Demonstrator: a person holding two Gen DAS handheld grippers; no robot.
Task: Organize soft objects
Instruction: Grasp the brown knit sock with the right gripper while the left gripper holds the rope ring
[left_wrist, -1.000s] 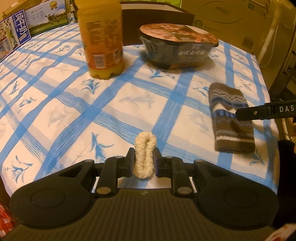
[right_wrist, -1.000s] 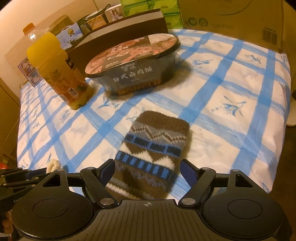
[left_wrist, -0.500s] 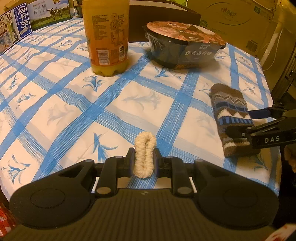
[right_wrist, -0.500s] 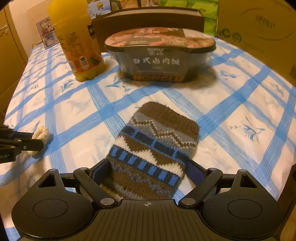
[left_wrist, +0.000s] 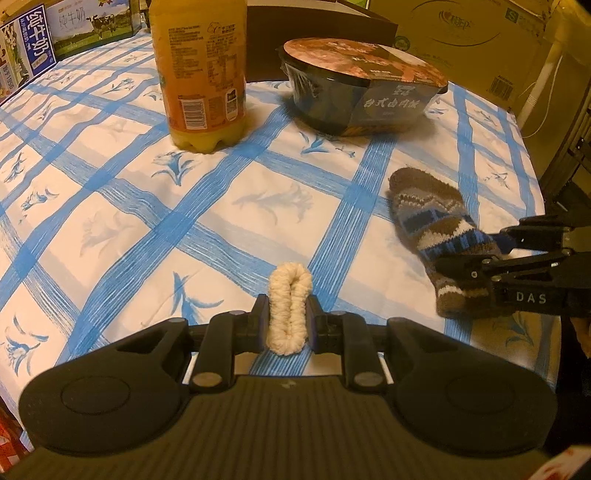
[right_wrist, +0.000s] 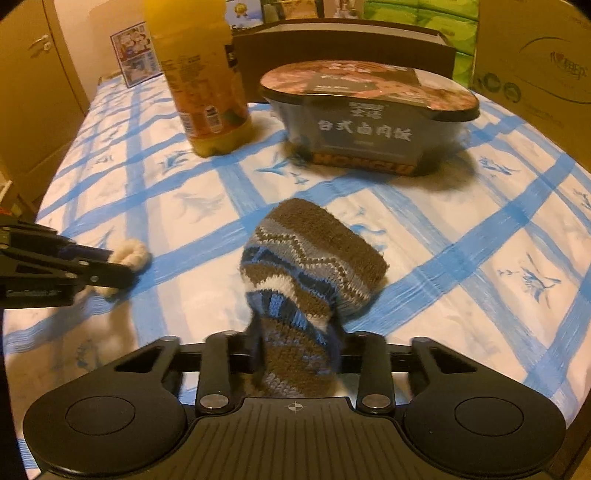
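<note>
Closing on the bunched knit sock (right_wrist: 310, 266) near the bench's (right_wrist: 461, 236) right edge, the right tongs (right_wrist: 295, 354) pinched it; the left tongs (left_wrist: 286, 319) held a cream yarn loop (left_wrist: 288, 306). Farther off stood a sealed meal bowl (right_wrist: 369, 122) and juice bottle (right_wrist: 203, 74).

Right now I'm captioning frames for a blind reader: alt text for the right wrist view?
The right tool is closing on a brown-and-blue knitted sock on a blue-checked tablecloth. Behind stand an orange juice bottle and a sealed meal bowl.
</note>
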